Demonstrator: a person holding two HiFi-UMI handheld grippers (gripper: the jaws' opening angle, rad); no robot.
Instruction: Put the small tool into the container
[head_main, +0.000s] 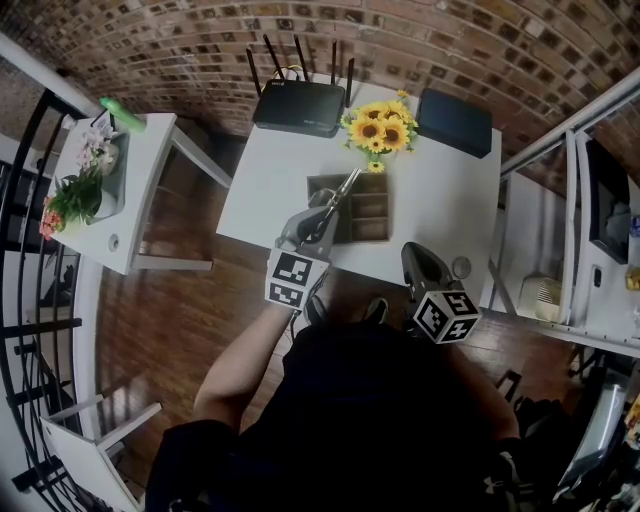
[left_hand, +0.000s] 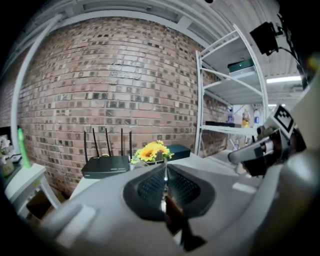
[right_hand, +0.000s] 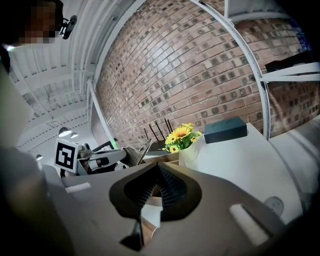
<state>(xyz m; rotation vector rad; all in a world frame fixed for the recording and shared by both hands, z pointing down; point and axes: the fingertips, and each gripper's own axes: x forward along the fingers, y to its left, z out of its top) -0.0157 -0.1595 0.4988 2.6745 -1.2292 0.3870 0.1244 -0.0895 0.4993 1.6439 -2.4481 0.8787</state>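
The small tool (head_main: 343, 190) is a thin silver metal piece. My left gripper (head_main: 326, 207) is shut on it, and it sticks out of the jaws over the near left part of the wooden compartment container (head_main: 372, 215) on the white table (head_main: 270, 200). In the left gripper view the tool (left_hand: 164, 181) shows edge-on between the closed pads. My right gripper (head_main: 411, 252) hangs at the table's front edge, right of the container, shut with nothing in it. From the right gripper view, the container (right_hand: 167, 159) lies just beyond the jaws, with the left gripper (right_hand: 131, 154) to the left.
A black router (head_main: 300, 105), a vase of sunflowers (head_main: 380, 128) and a dark box (head_main: 455, 122) line the back of the table. A small round object (head_main: 461, 267) lies at the front right. A side table with a plant (head_main: 110, 180) stands left, metal shelving (head_main: 590, 250) right.
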